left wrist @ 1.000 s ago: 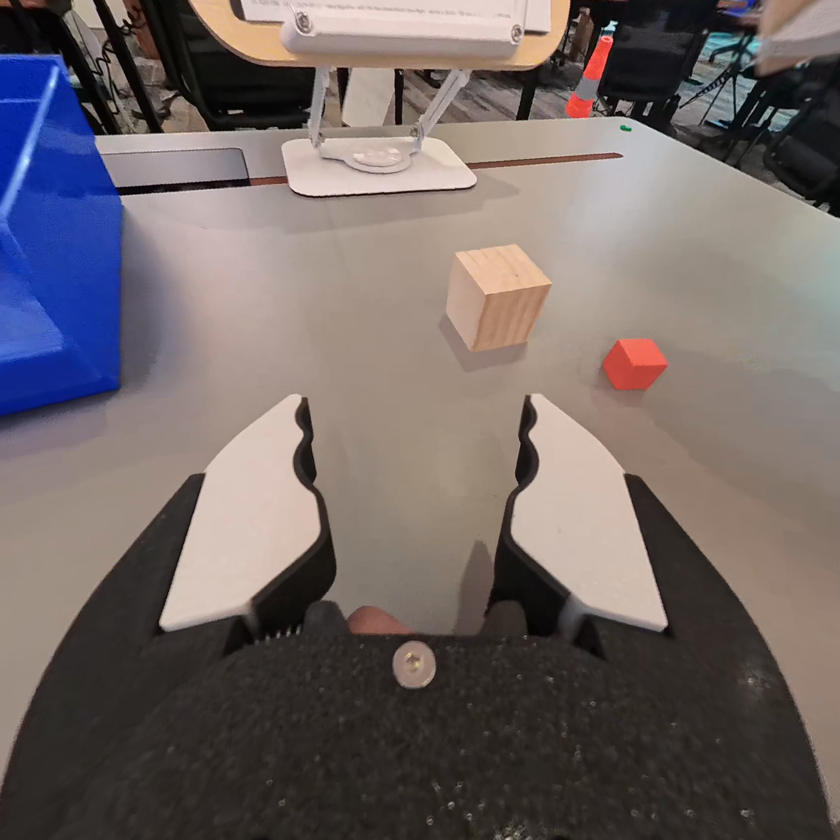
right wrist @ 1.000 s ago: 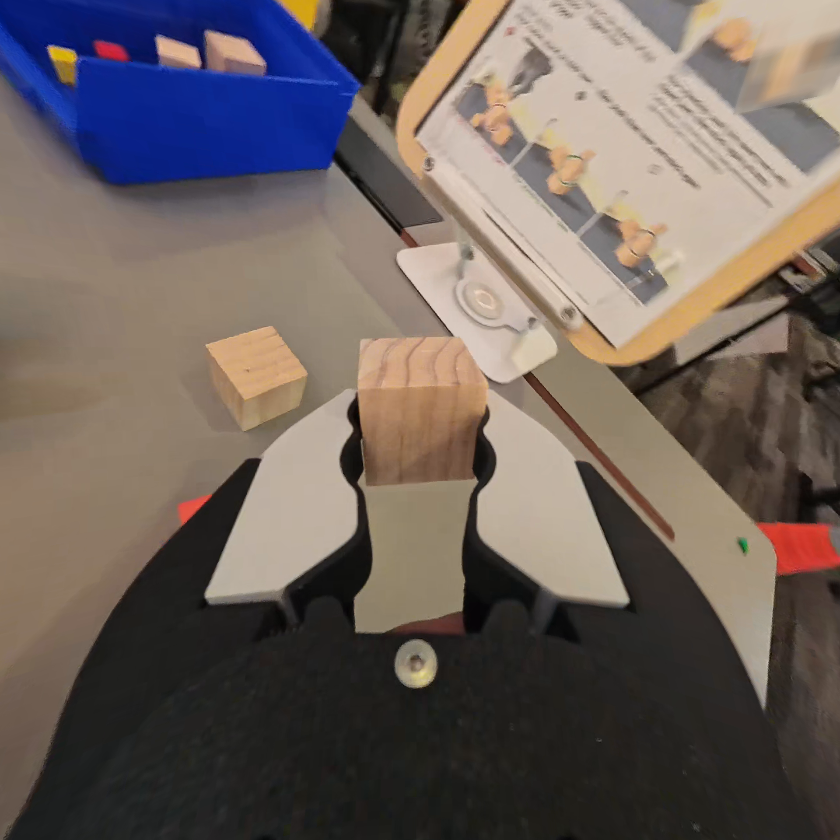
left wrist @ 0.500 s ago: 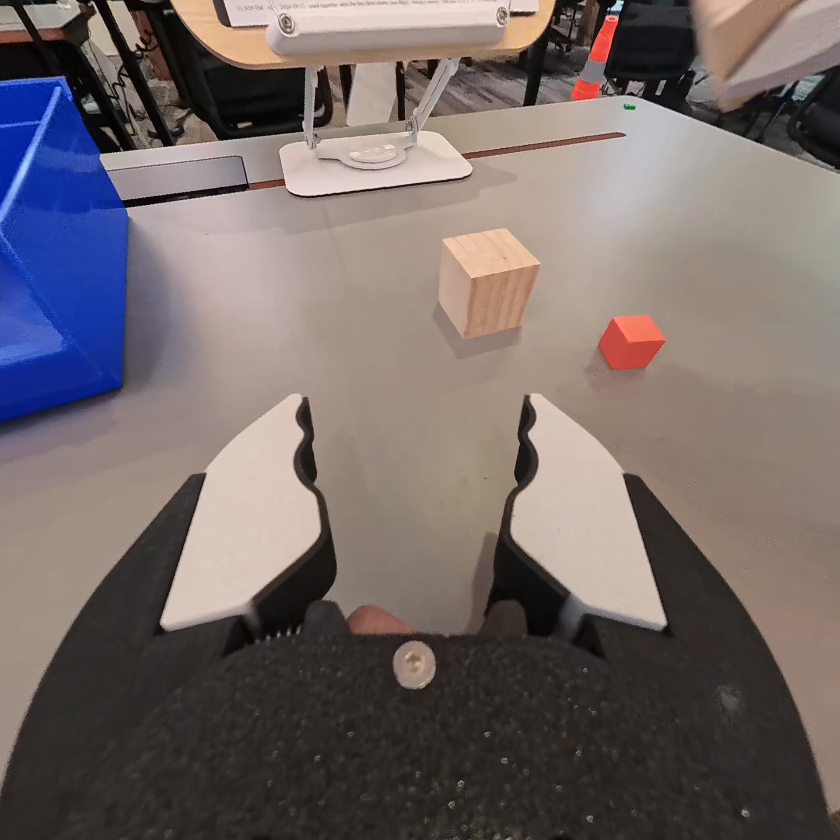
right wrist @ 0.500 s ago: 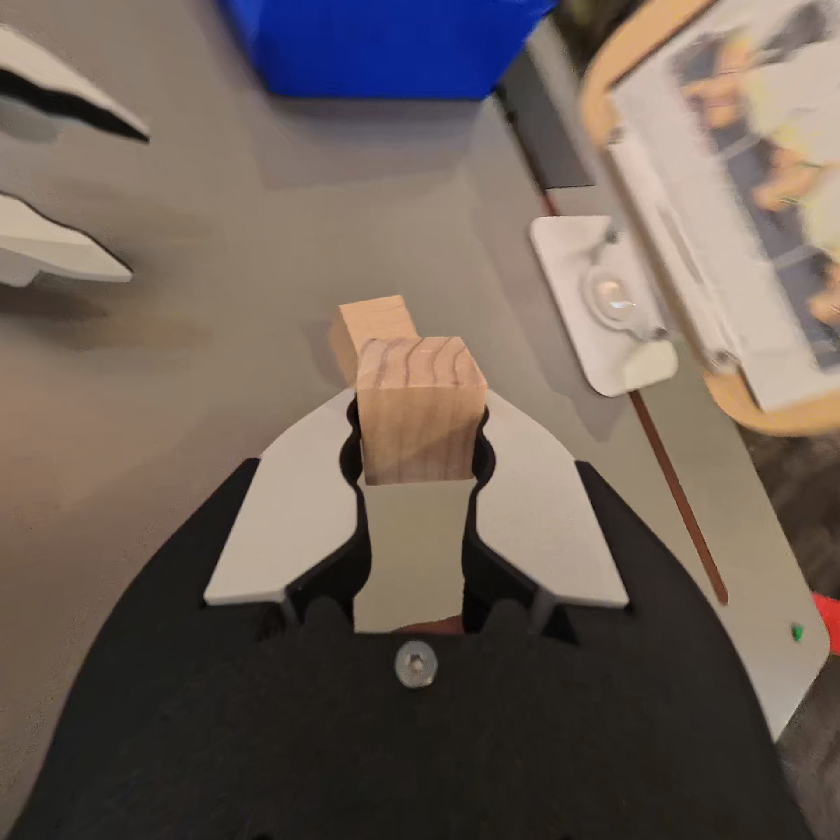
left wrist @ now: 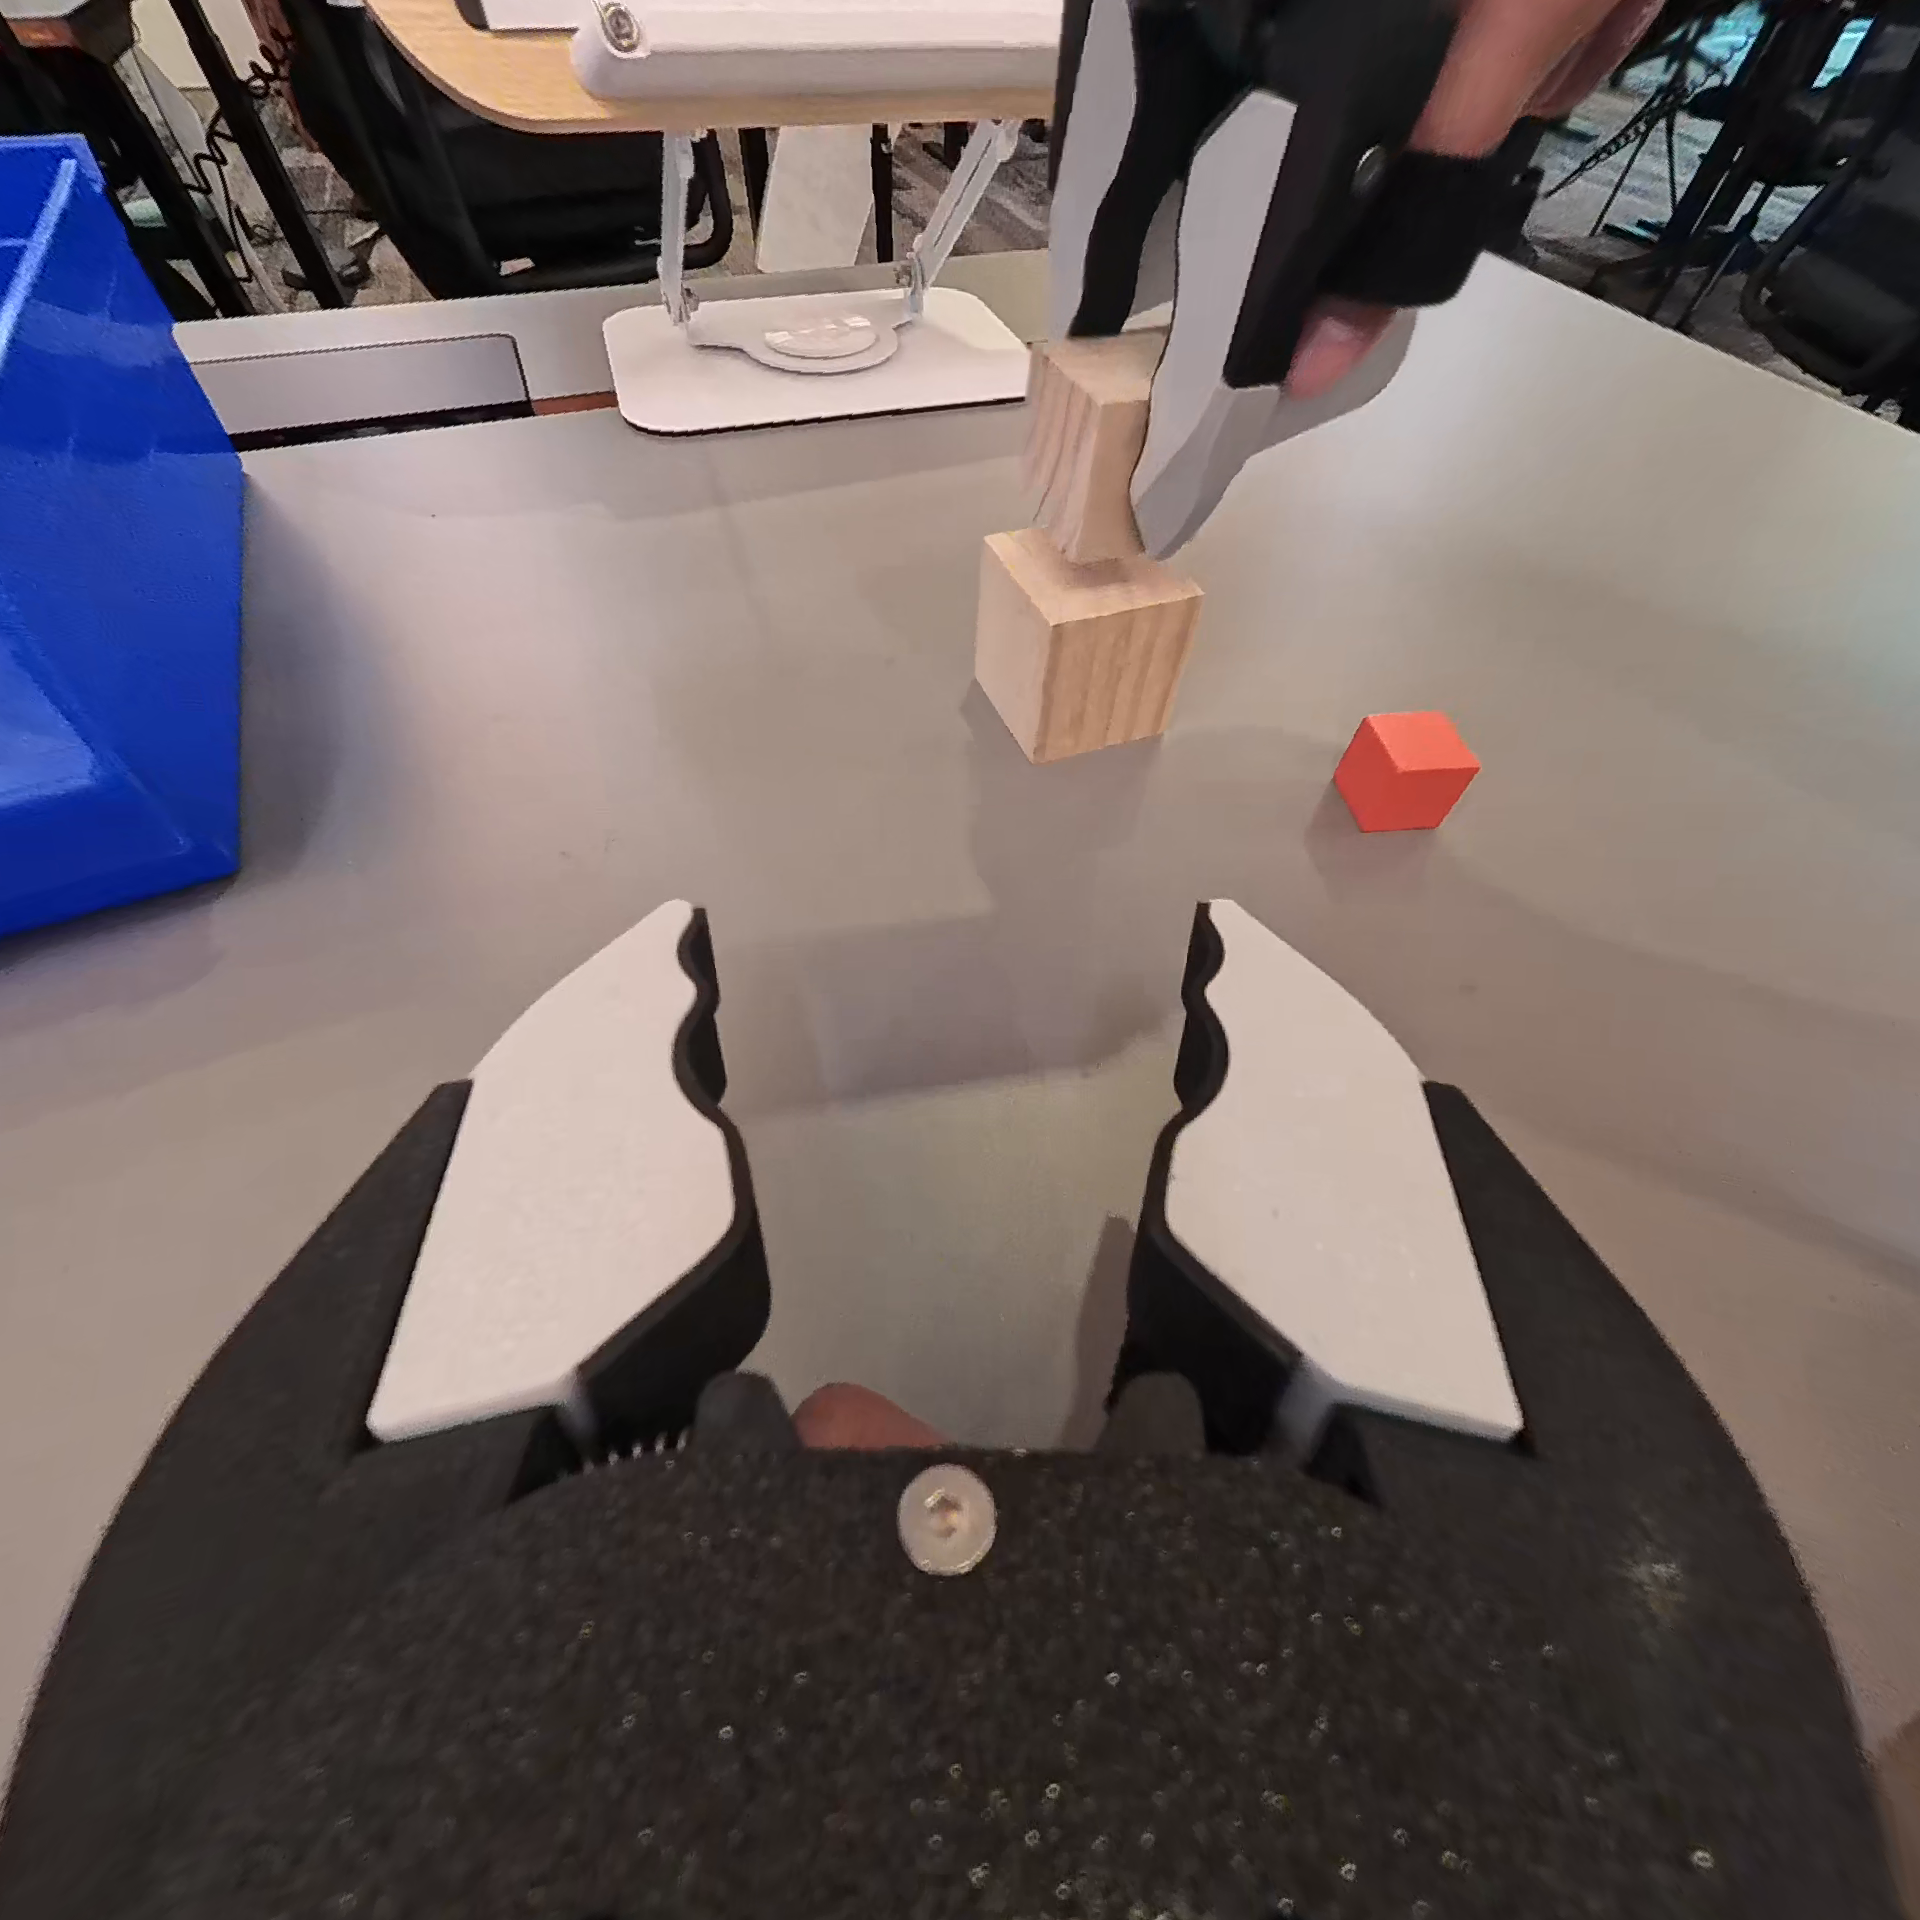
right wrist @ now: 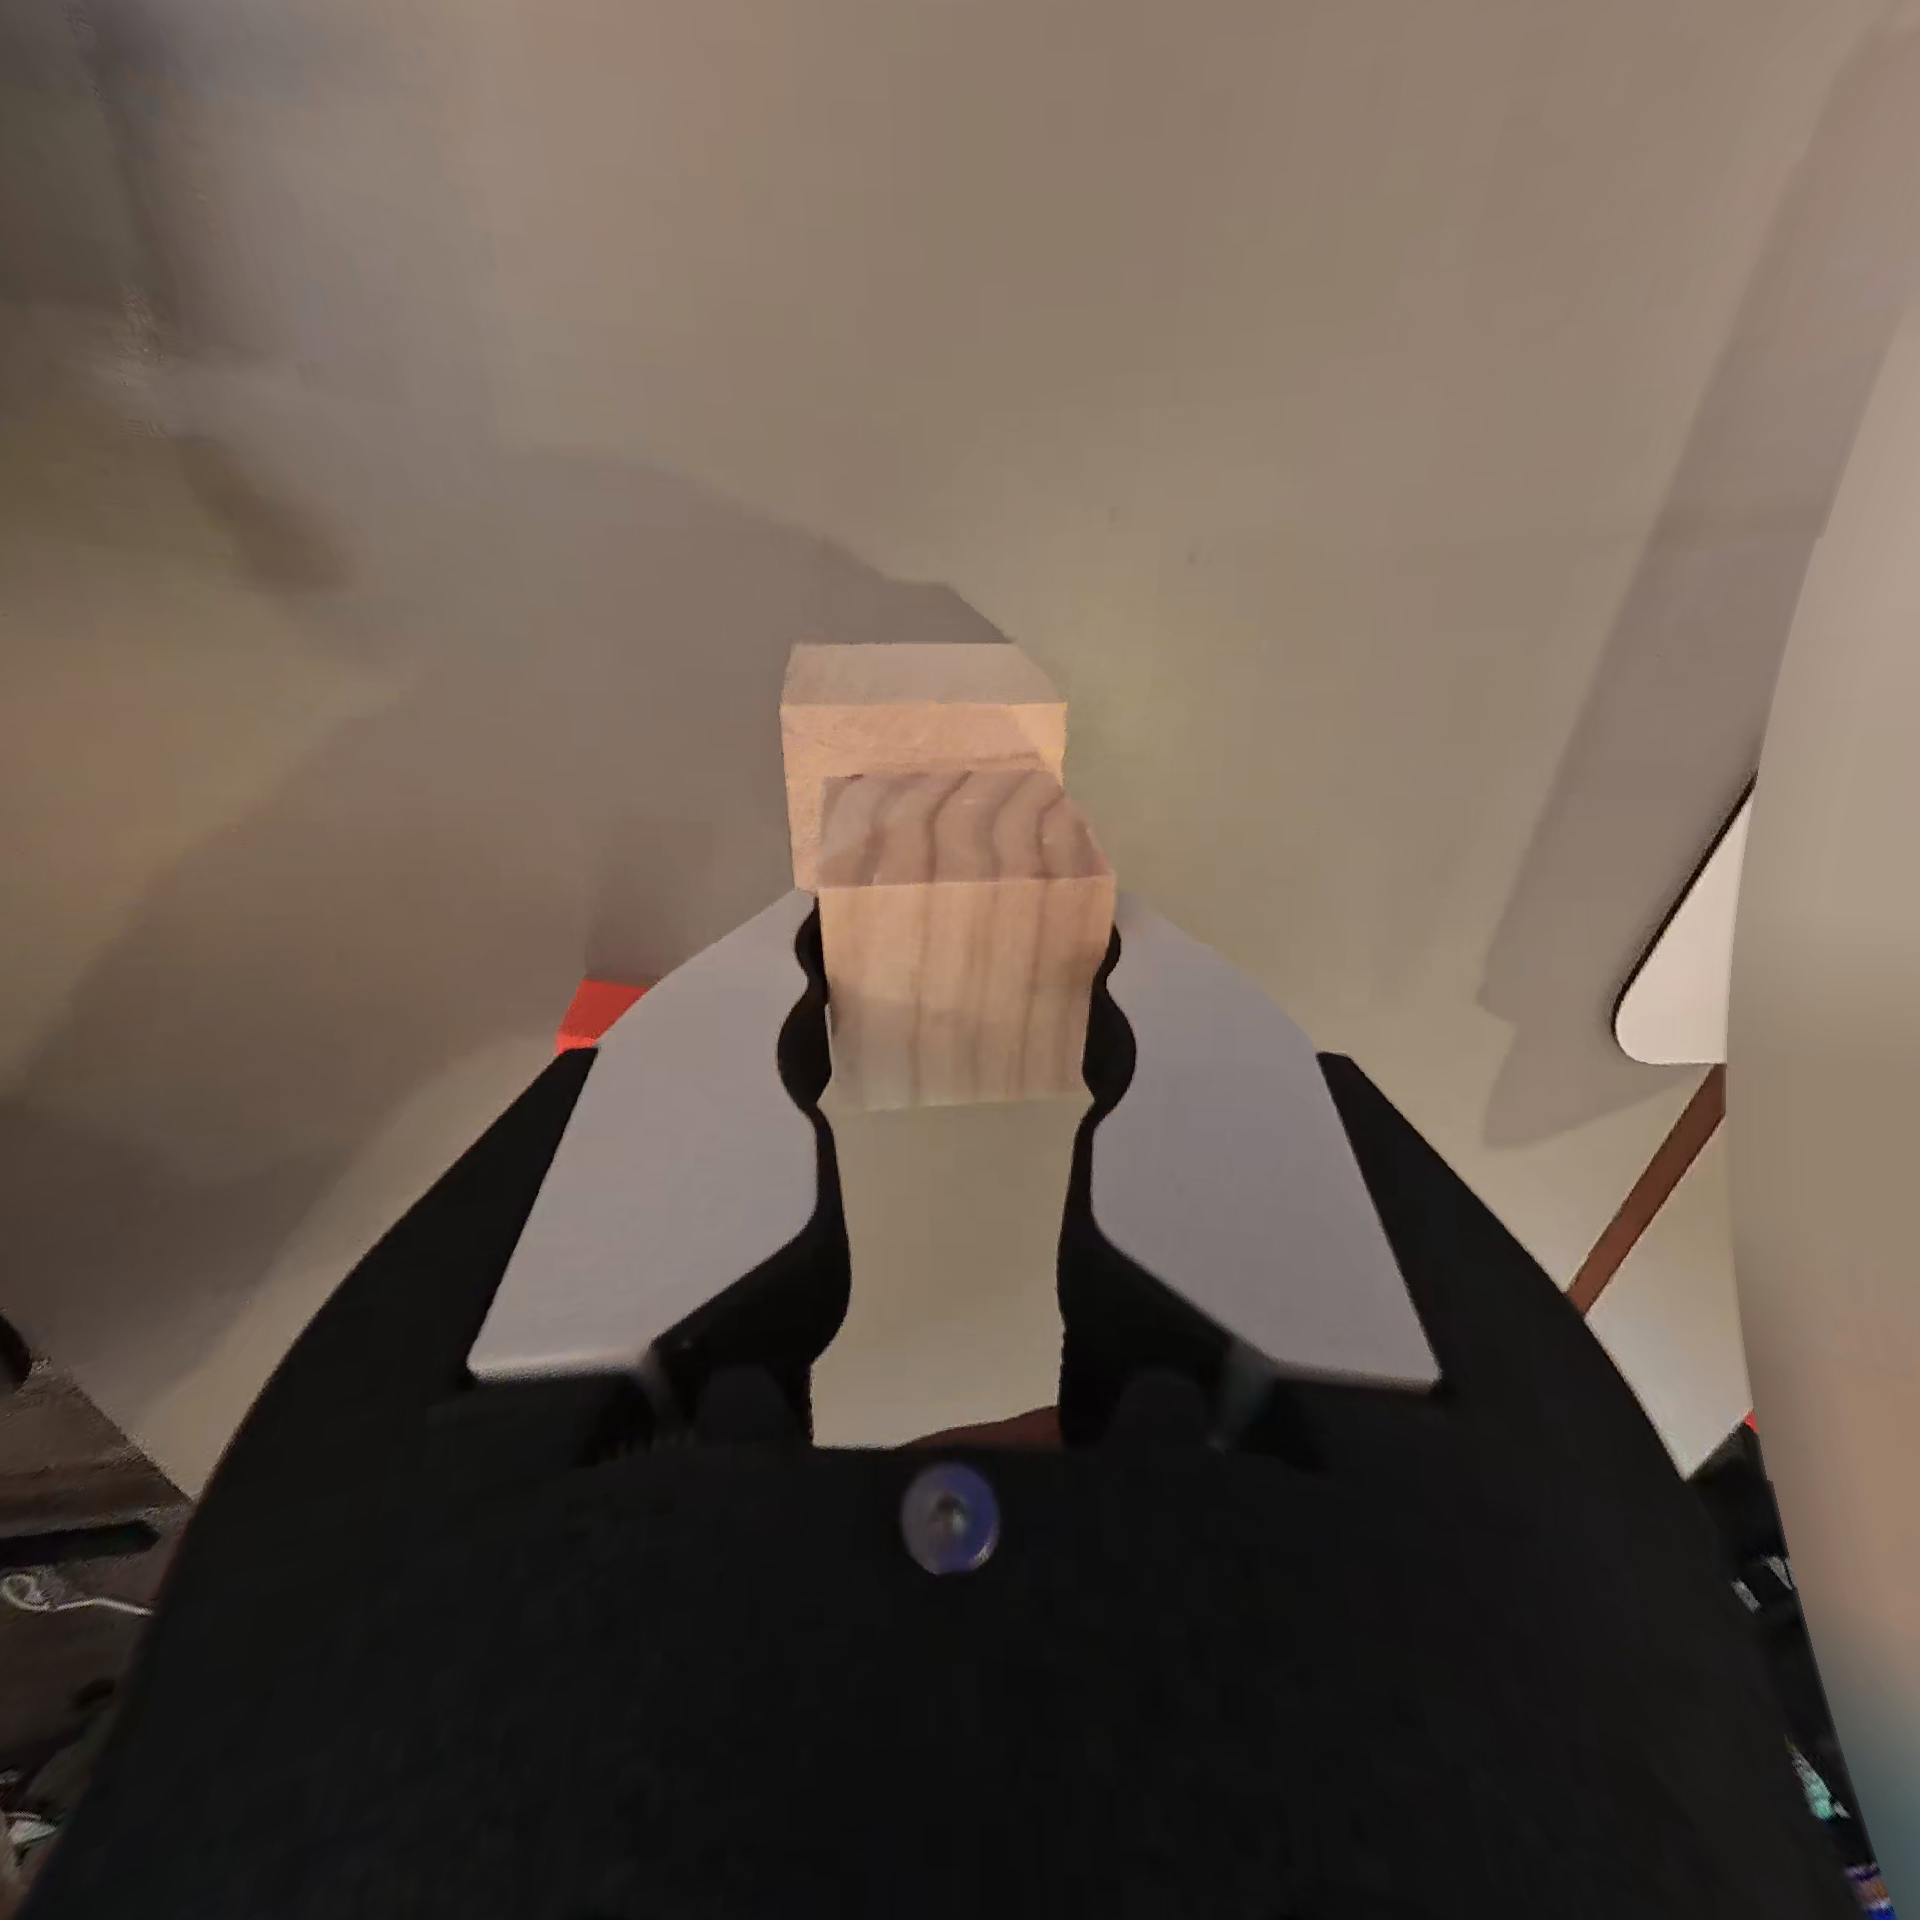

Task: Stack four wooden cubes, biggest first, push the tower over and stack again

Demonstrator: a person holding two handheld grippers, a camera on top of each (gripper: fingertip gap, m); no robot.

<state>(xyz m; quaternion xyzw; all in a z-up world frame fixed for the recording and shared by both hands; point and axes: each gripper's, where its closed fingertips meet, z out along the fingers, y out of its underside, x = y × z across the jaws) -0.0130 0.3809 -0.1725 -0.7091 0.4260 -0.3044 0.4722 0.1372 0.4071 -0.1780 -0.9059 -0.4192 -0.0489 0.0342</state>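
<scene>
Cube (right wrist: 961, 977) between fingers (right wrist: 665, 1132) (clamped).

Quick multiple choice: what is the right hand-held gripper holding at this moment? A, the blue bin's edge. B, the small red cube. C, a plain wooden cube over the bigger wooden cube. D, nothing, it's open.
C: the right hand-held gripper is clamped on a wooden cube directly above the bigger wooden cube, while the red cube lies apart on the table.
</scene>
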